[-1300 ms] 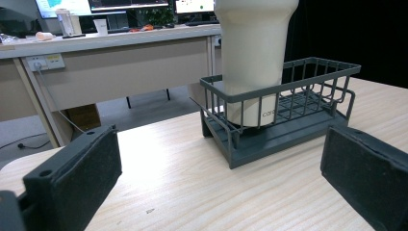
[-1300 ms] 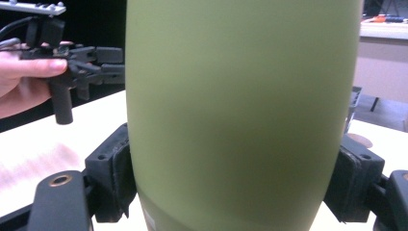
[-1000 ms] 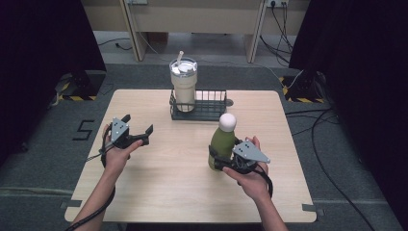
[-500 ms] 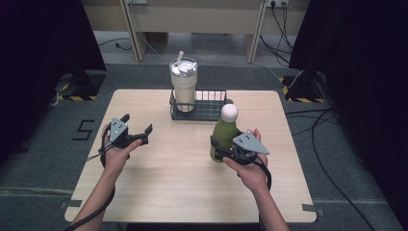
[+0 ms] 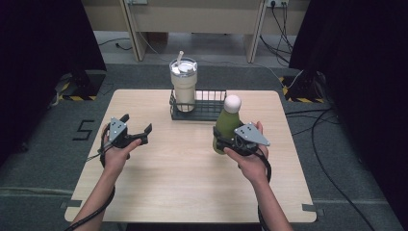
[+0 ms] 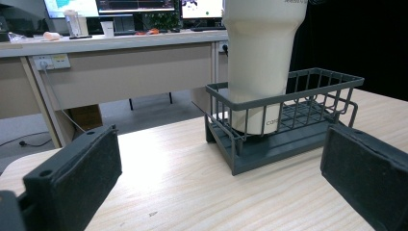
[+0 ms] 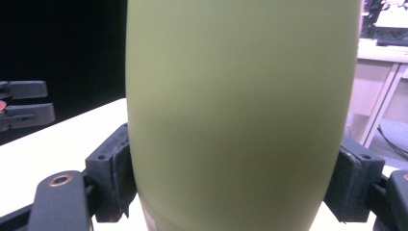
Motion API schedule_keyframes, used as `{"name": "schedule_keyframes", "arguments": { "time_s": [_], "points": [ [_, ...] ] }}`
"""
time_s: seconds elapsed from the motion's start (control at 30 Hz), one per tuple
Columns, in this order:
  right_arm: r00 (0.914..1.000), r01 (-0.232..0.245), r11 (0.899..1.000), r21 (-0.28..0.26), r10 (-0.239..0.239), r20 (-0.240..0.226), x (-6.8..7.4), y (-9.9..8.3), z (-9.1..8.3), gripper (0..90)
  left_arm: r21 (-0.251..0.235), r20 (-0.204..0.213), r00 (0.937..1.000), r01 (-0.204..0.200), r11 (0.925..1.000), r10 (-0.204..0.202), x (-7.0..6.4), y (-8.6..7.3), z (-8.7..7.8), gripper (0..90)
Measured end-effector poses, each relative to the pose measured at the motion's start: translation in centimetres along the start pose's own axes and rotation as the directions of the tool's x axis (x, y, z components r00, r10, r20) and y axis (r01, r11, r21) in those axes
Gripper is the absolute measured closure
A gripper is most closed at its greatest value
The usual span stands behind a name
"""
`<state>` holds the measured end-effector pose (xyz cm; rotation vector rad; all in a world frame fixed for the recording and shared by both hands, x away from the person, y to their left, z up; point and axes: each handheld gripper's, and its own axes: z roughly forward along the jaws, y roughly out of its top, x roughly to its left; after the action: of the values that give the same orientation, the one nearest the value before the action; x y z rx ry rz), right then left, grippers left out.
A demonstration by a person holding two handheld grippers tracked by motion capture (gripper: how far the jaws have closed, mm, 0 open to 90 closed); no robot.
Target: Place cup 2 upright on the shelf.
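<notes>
Right gripper (image 5: 225, 143) was clamped on the lower body of a green bottle (image 5: 226, 126); in the right gripper view both black pads (image 7: 114, 169) pressed flat against the bottle's sides (image 7: 240, 115), one on each flank. Bottle stood upright with its white round cap (image 5: 232, 102) on top. Could not tell whether its base touched the table (image 5: 192, 178) or hung just above it. The person's right hand (image 5: 250, 161) wrapped the gripper from below.

Bottle sat at the right-centre of the wooden table, just in front of the right end of a dark wire basket (image 5: 211, 103).

Left gripper (image 5: 139, 131) was wide open and held nothing, jaws pointed toward the basket; in its own view the two pads (image 6: 77, 180) stood far apart with bare tabletop between. It was well apart from the bottle, at the table's left side, held in the left hand (image 5: 115, 156).

A cream tumbler (image 5: 183, 85) with lid and straw stood upright in the basket's left end (image 6: 284, 120).
</notes>
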<state>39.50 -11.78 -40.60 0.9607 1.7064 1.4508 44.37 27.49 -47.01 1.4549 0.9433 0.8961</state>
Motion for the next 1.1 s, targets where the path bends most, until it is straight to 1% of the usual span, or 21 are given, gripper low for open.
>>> {"name": "schedule_keyframes", "arguments": {
  "time_s": [0.23, 0.37, 0.5, 0.7, 1.1],
  "points": [
    [0.9996, -0.002, 1.000, -0.014, 0.003, 0.028, -0.5, 0.6, 0.4, 20.8, 0.002, -0.004, 1.0000, -0.006, 1.0000, 0.006, 0.0, 0.0, 0.0, 0.0],
    [0.9994, 0.001, 1.000, -0.021, -0.001, 0.035, -0.7, 0.8, 0.6, 20.8, 0.006, -0.005, 0.9999, -0.010, 0.9999, 0.010, 0.0, -0.1, 0.0, 0.0],
    [0.9988, -0.006, 1.000, -0.024, 0.007, 0.049, -0.9, 1.0, 0.9, 20.8, 0.002, -0.007, 0.9999, -0.009, 1.0000, 0.009, 0.1, 0.0, 0.0, 0.0],
    [0.9983, -0.009, 0.999, -0.032, 0.011, 0.058, -1.1, 1.5, 1.2, 20.8, 0.004, -0.013, 0.9999, 0.000, 1.0000, 0.000, 0.3, -0.1, -0.1, 0.0],
    [0.9975, -0.006, 0.999, -0.036, 0.009, 0.071, -1.4, 2.4, 2.5, 20.8, 0.000, -0.014, 0.9999, 0.003, 1.0000, -0.003, 0.4, 0.1, -0.2, 0.0]
  ]
}}
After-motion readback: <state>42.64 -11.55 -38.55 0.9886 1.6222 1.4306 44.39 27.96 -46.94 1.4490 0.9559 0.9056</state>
